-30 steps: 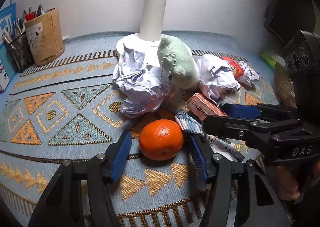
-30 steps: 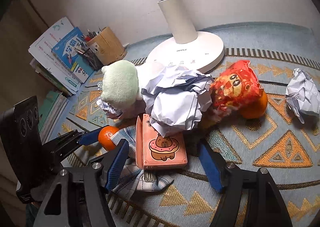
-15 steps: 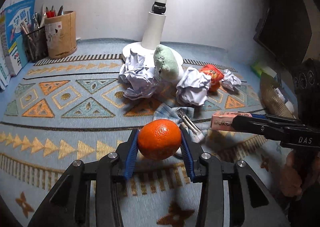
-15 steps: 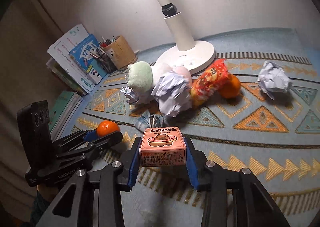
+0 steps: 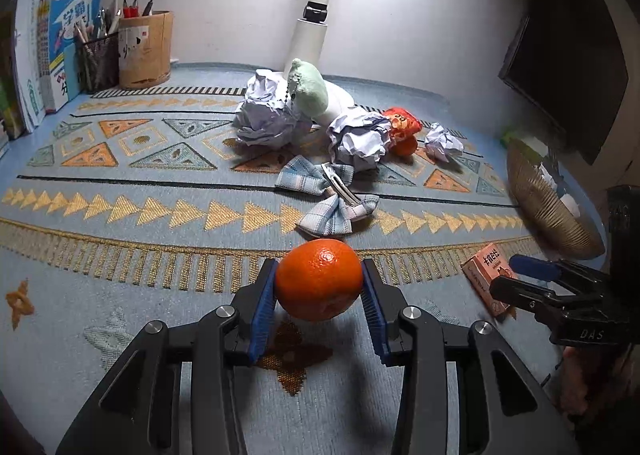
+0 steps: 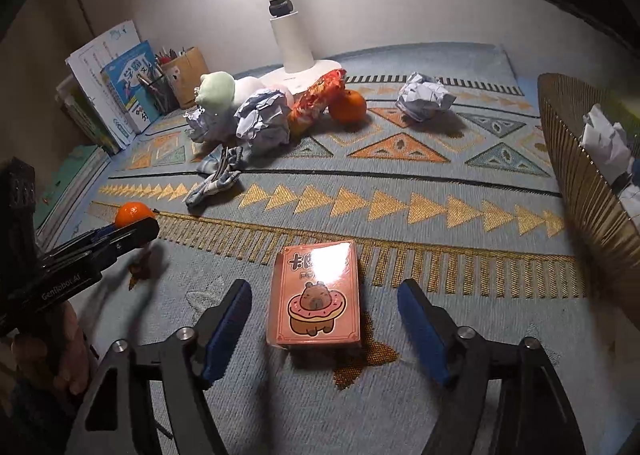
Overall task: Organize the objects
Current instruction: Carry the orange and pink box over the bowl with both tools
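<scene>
You hold the orange (image 5: 319,279) in the left tongs (image 5: 319,287), pinched at its widest part between the blue pads (image 5: 264,305) and lifted just clear of the counter (image 5: 120,223); keep the squeeze light, since the fruit is round and can roll out if you tilt the grip. The right tongs (image 6: 324,319) stand wide, with the box (image 6: 316,297) lying flat on the mat between the pads and touching neither, so it looks set down at the near edge. Judging by the task, set the orange down gently near the box, low before you let go, so it does not roll. A second orange (image 6: 348,106) sits by the red snack bag (image 6: 316,99), well apart from both tongs. The counter is covered by a blue woven mat with orange and gold triangles; paper balls (image 5: 264,123), a green plush (image 5: 310,89) and a plaid bow clip (image 5: 326,199) crowd the lamp (image 6: 288,35) base. A ribbed basket (image 6: 580,175) holding crumpled paper stands at the right, and books (image 5: 60,55) and a pencil cup (image 5: 144,49) line the wall at the left. The room is dim except for the lamp's light.
</scene>
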A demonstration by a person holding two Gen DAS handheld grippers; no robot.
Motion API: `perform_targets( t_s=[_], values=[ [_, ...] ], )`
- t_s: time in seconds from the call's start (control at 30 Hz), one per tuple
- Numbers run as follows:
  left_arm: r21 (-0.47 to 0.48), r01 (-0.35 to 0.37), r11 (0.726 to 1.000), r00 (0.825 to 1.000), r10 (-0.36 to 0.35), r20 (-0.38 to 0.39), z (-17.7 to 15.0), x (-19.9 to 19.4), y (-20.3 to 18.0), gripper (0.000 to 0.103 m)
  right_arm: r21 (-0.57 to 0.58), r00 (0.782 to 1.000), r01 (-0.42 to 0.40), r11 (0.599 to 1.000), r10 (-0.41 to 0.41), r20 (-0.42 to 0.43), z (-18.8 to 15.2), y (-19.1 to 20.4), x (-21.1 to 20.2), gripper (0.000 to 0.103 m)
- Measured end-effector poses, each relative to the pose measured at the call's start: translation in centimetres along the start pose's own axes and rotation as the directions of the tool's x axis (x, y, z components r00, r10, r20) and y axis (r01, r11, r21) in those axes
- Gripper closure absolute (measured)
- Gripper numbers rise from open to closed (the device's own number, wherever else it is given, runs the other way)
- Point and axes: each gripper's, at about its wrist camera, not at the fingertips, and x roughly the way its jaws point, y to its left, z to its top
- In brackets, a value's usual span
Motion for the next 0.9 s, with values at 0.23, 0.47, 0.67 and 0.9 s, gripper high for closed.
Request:
perform_targets(
  t_s=[0.23, 0.47, 0.67, 0.9],
  values=[
    [-0.06, 0.003, 0.998, 1.0, -0.002, 0.014, -0.1, -0.2, 1.1, 0.065, -0.091, 0.996, 0.079, 0.993, -0.082, -0.032, -0.6, 1.9, 1.0, 0.025],
    [-0.057, -0.004, 0.998, 1.0, 0.005, 0.008, -0.1, -0.1, 1.0, 0.065, -0.094, 0.995, 0.102, 0.99, -0.103, -0.012, -0.8, 2.0, 1.0, 0.063],
    [-0.041, -0.026, 0.999, 1.0, 0.026, -0.002, -0.1, 0.1, 0.6, 0.065, -0.102, 0.991, 0.127, 0.987, -0.122, 0.053, -1.0, 2.5, -0.3, 0.063],
    [0.067, 0.106, 0.992, 0.994, -0.107, 0.011, 1.9, -0.9, -6.8, 0.065, 0.071, 0.981, 0.046, 0.996, -0.058, 0.186, 0.2, -2.1, -8.2, 0.063]
  ],
)
